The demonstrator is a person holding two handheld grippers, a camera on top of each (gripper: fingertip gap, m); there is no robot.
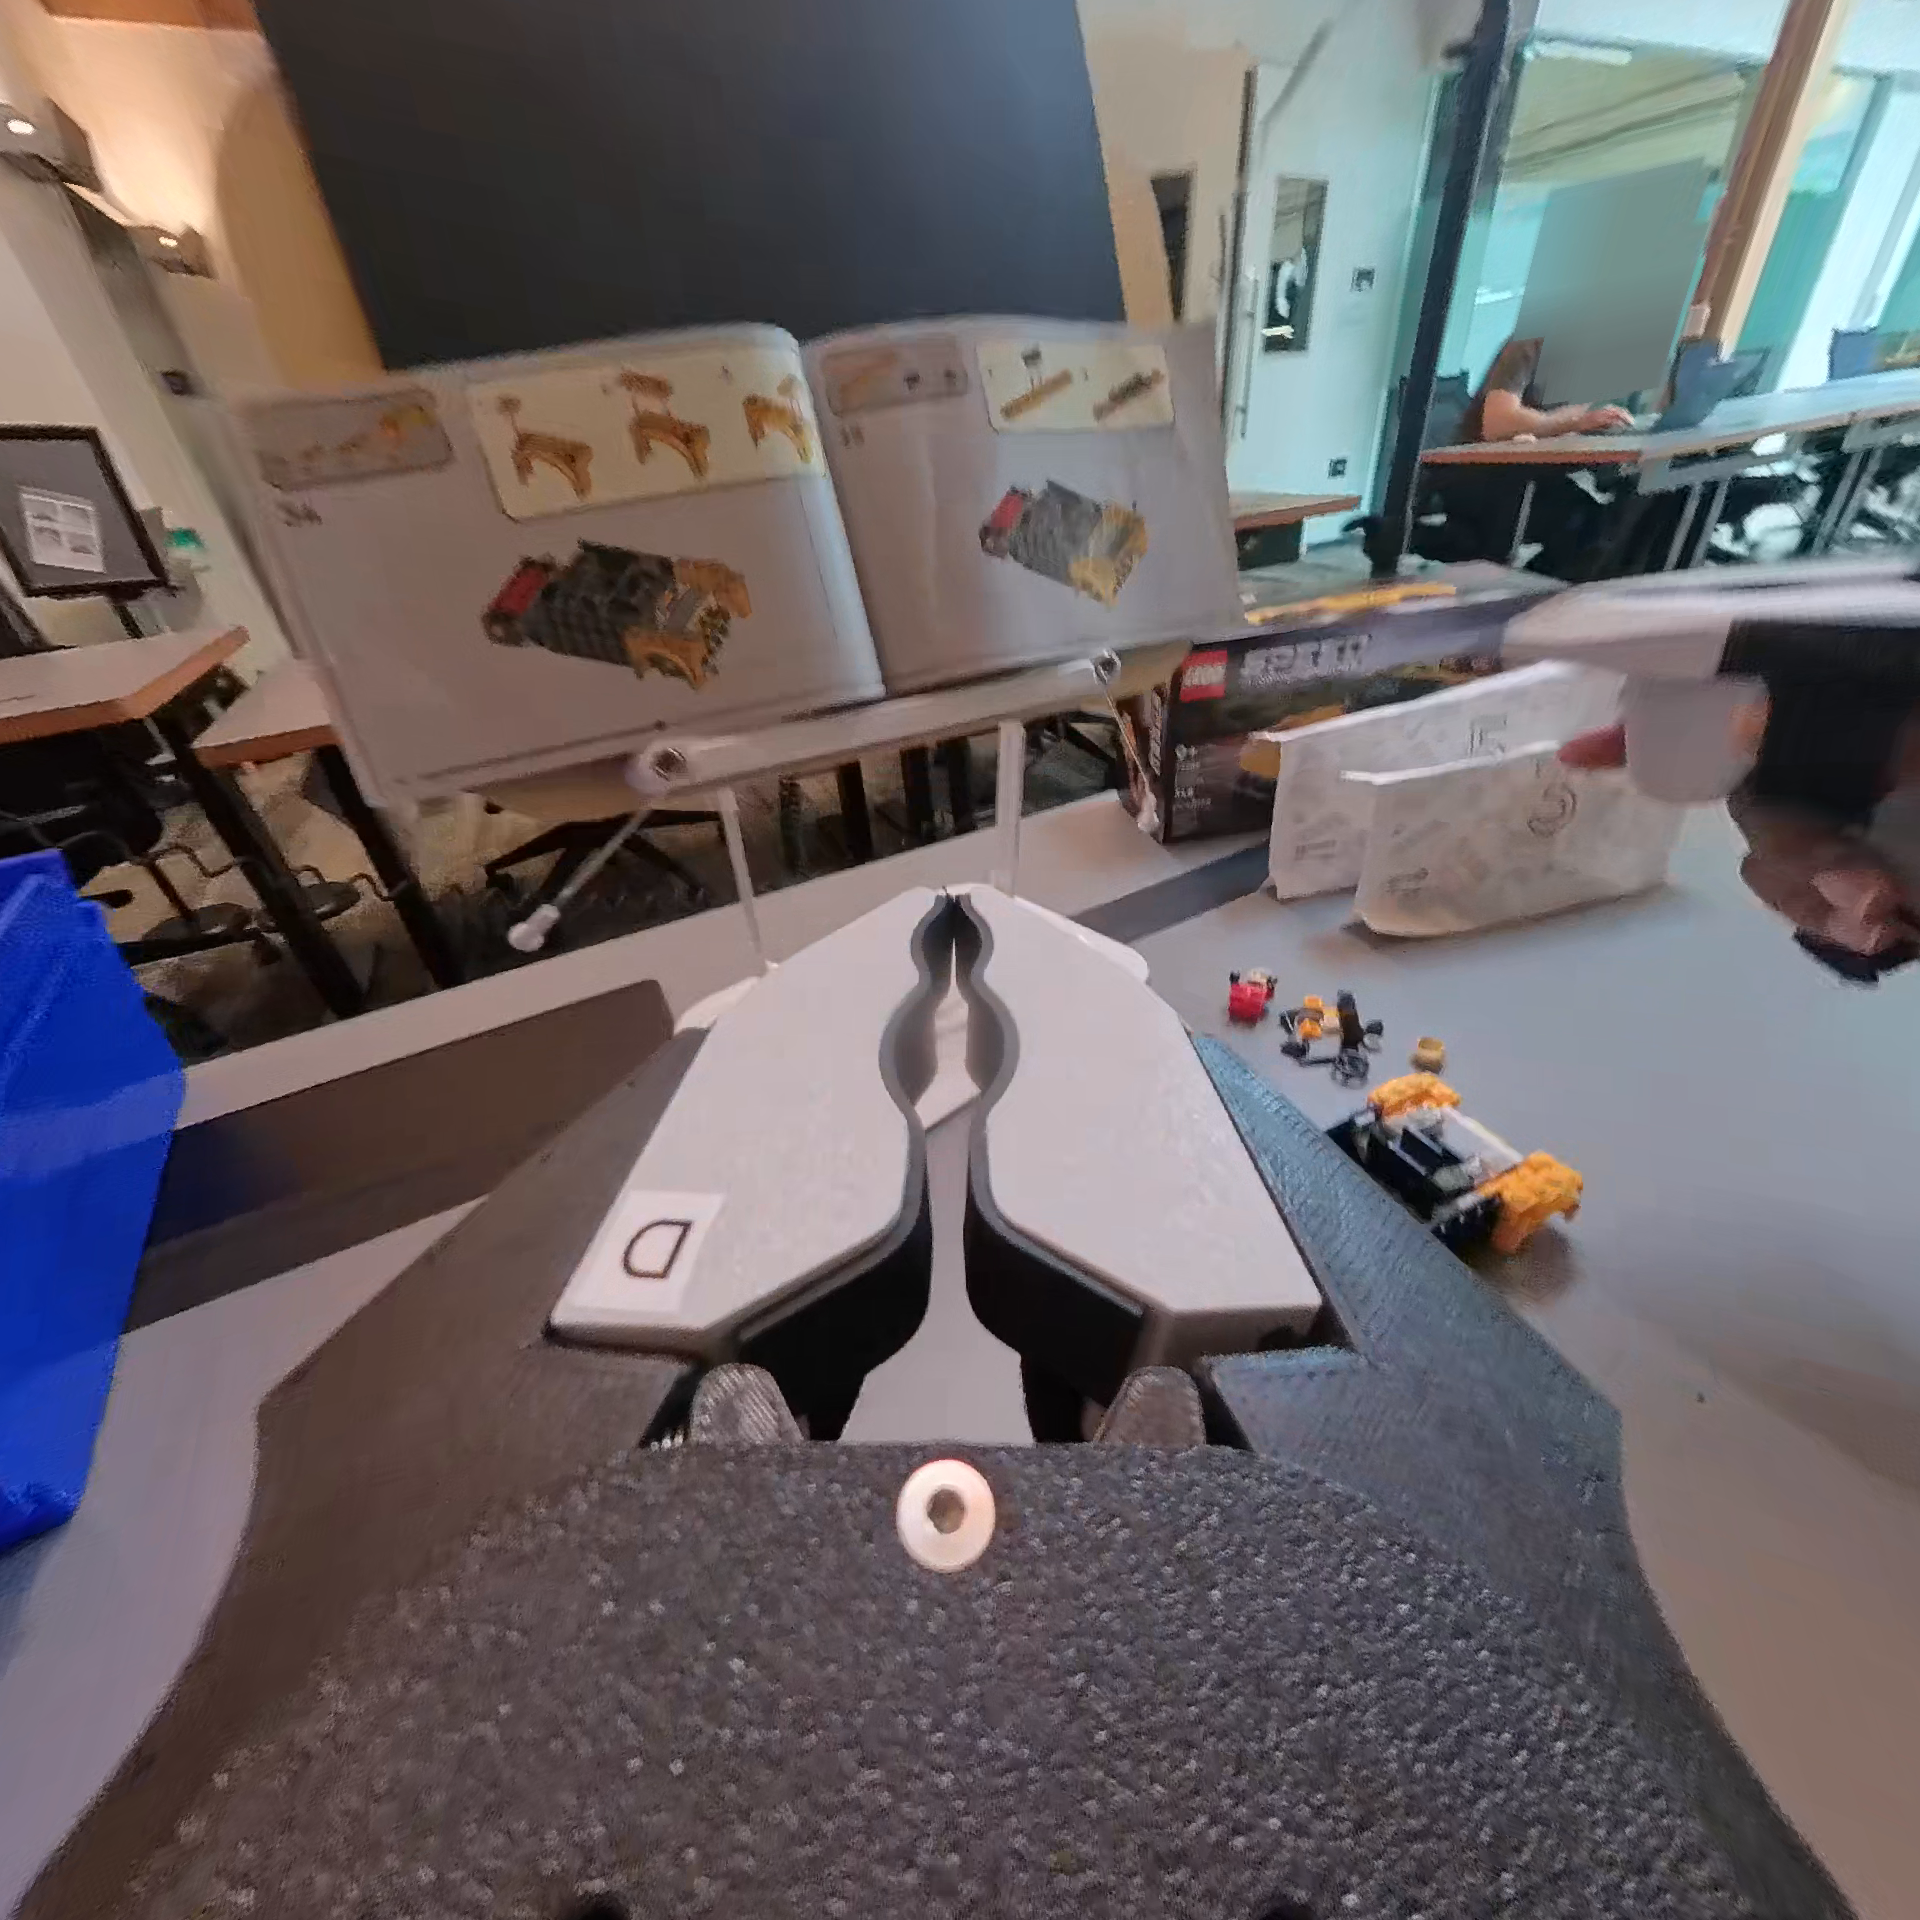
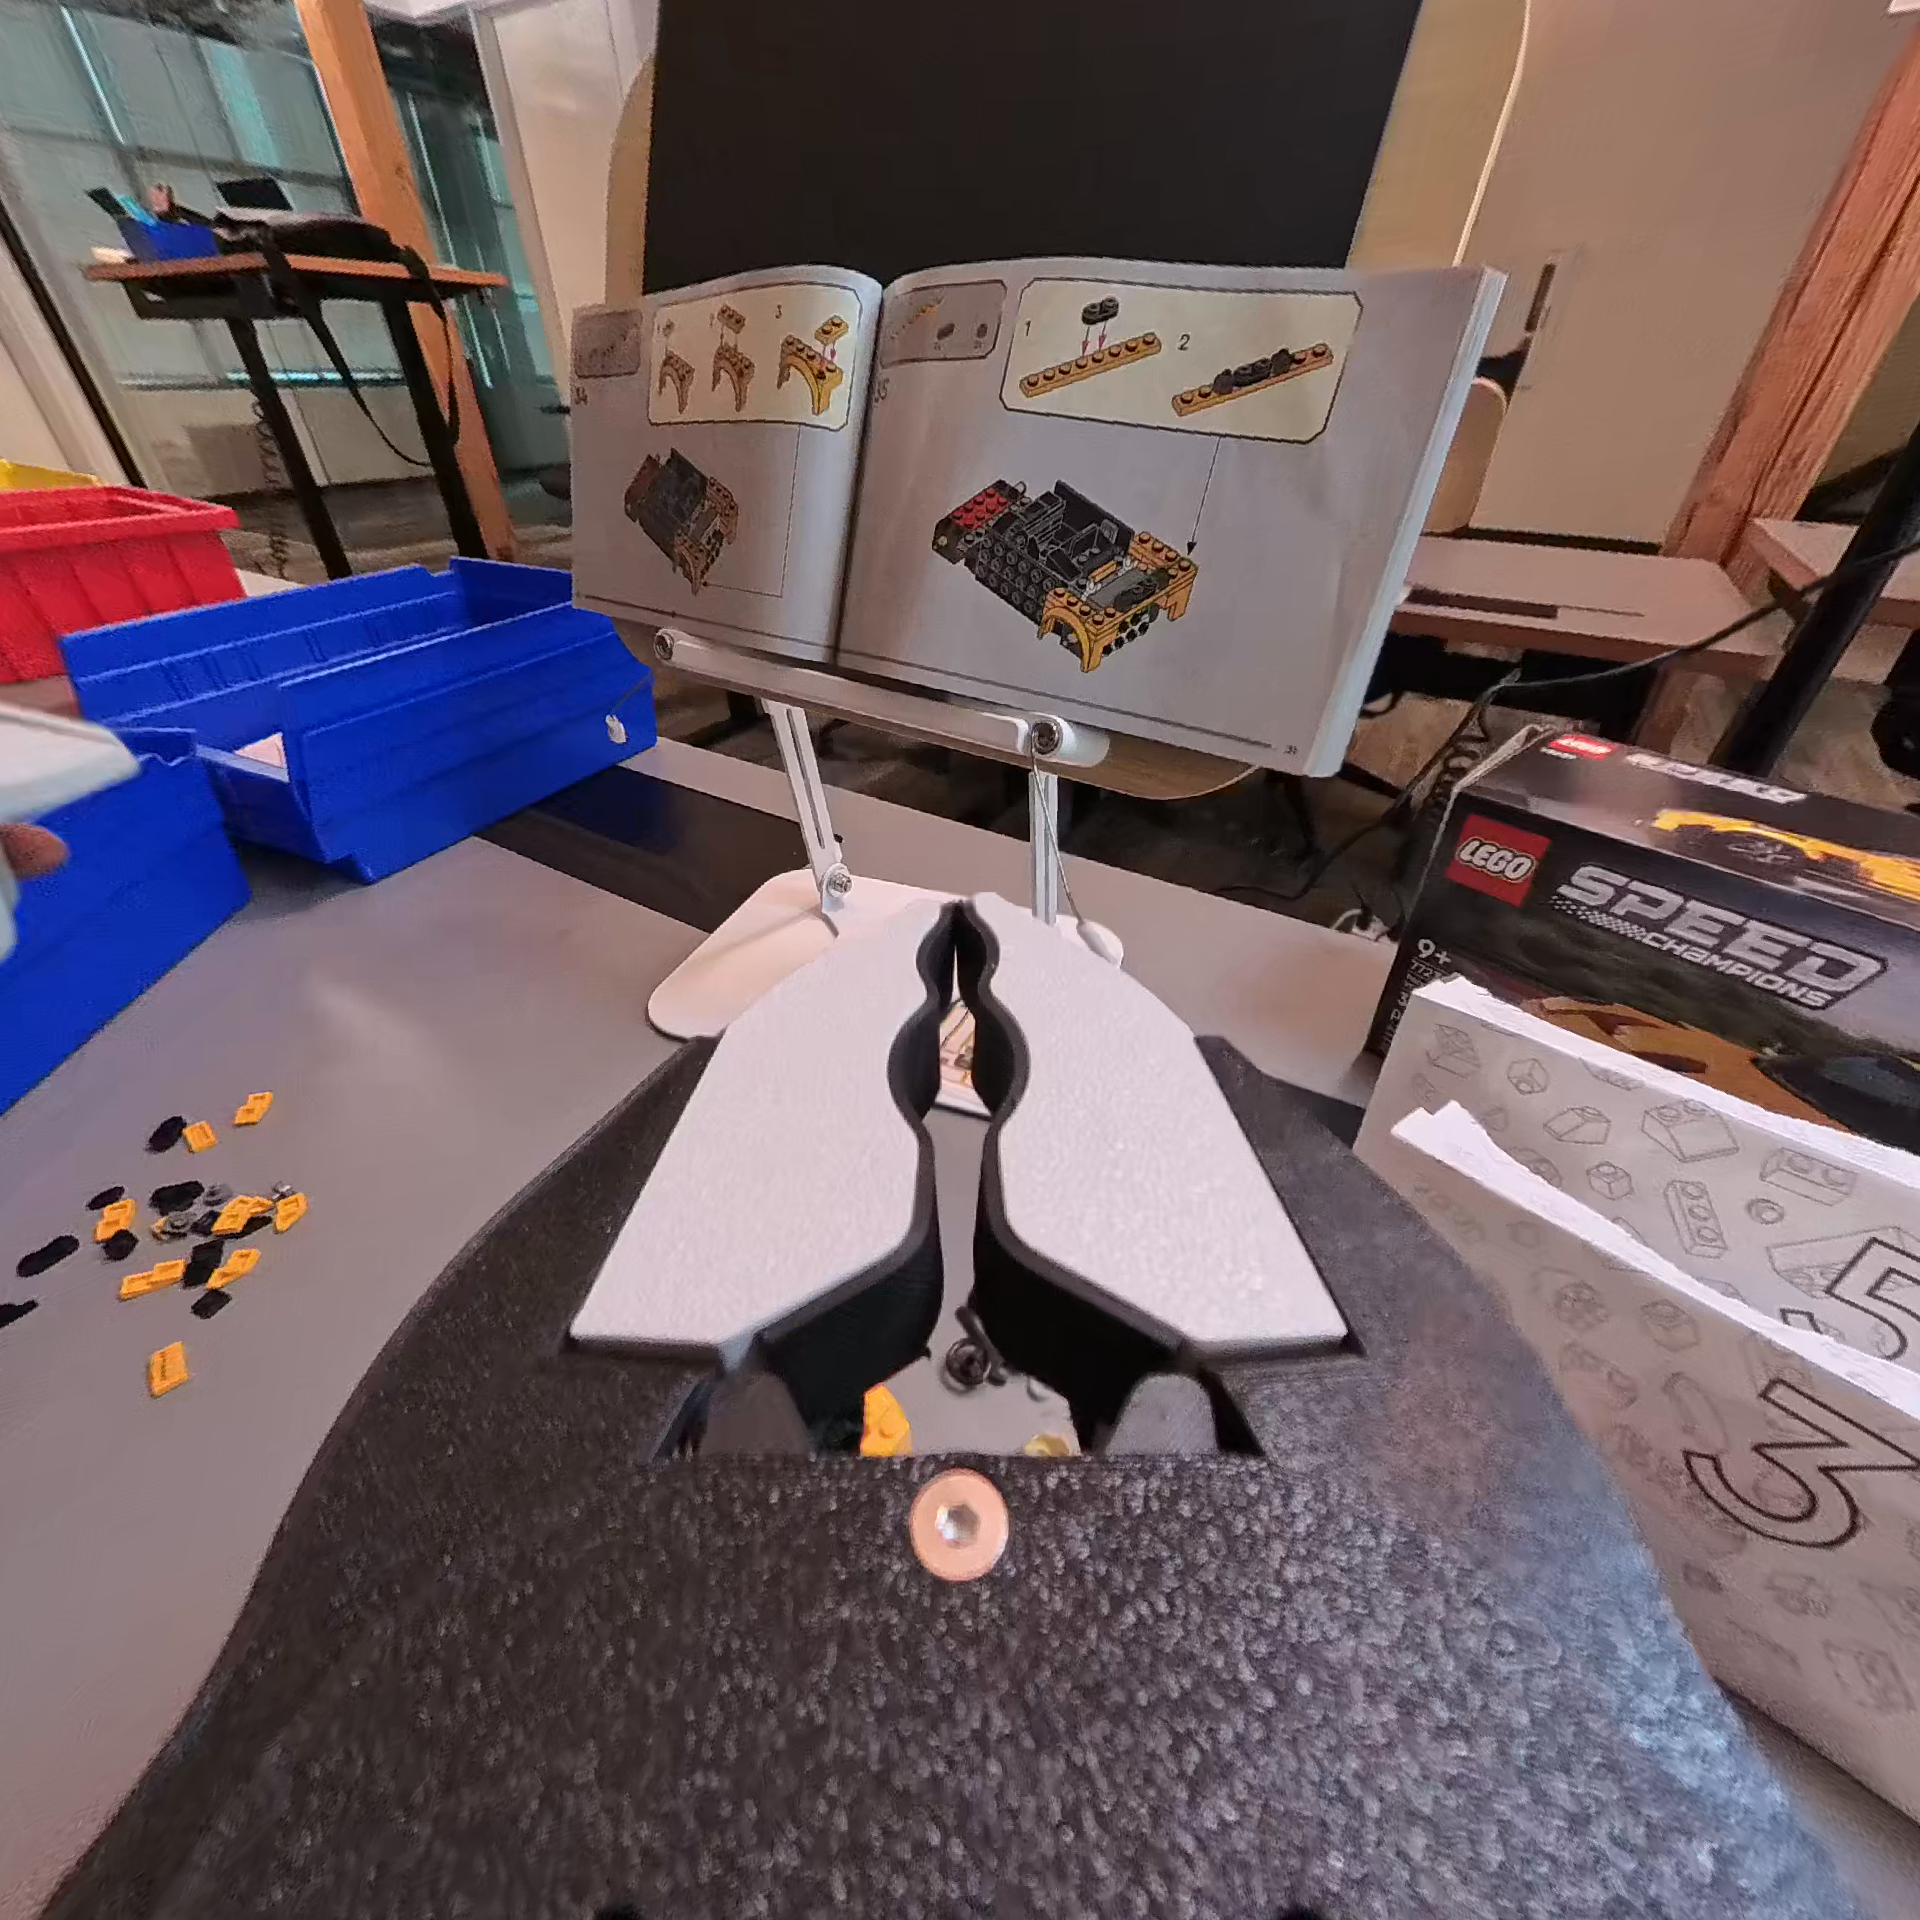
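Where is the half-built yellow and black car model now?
In the left wrist view, the car model sits on the grey table, right of the left gripper, just in front of a few loose pieces.

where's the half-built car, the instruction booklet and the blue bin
half-built car (image 1: 1455, 1169): left wrist view, on its black middle section.
instruction booklet (image 2: 1101, 499): right wrist view, on its right-hand page.
blue bin (image 2: 353, 717): right wrist view, on its front wall.
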